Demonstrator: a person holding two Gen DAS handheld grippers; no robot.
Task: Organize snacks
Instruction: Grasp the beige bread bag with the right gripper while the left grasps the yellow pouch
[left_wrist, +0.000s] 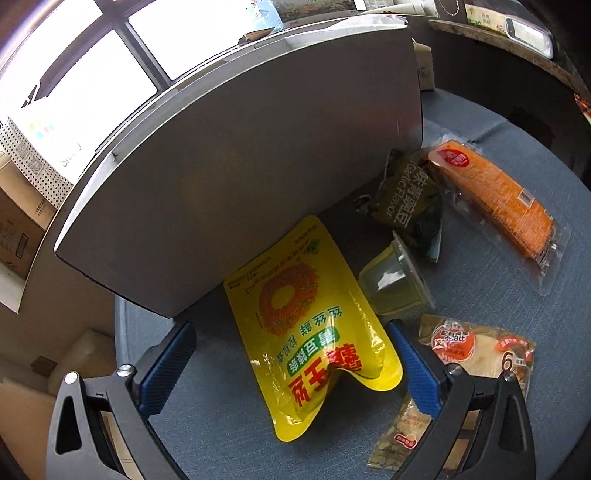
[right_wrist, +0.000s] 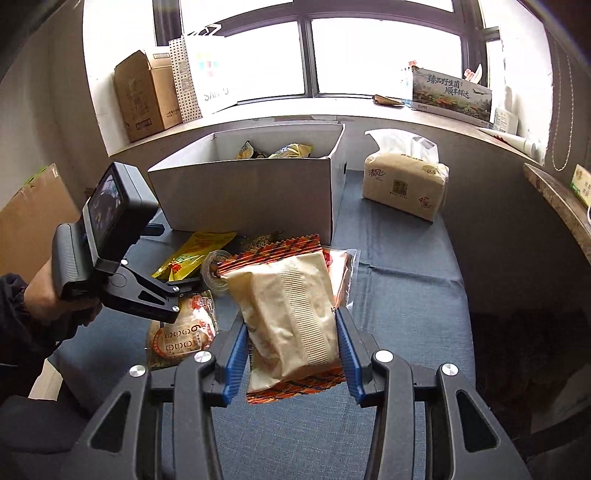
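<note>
My left gripper (left_wrist: 291, 365) stands open over the blue cloth, its blue pads either side of a yellow pouch (left_wrist: 310, 332) that lies against the grey box wall (left_wrist: 240, 166). My right gripper (right_wrist: 291, 354) is shut on a beige snack packet (right_wrist: 291, 317) with orange zigzag ends, held above the cloth in front of the open box (right_wrist: 251, 192). Several snacks lie inside the box. The right wrist view also shows the left gripper (right_wrist: 184, 290), held in a hand, low over the yellow pouch (right_wrist: 195, 251).
On the cloth lie a green garlic pack (left_wrist: 406, 192), a corn pack (left_wrist: 498, 199), a jelly cup (left_wrist: 395, 284), a round pastry pack (left_wrist: 476, 350) and a small packet (left_wrist: 399, 432). A tissue pack (right_wrist: 402, 184) sits right of the box. Cartons line the windowsill.
</note>
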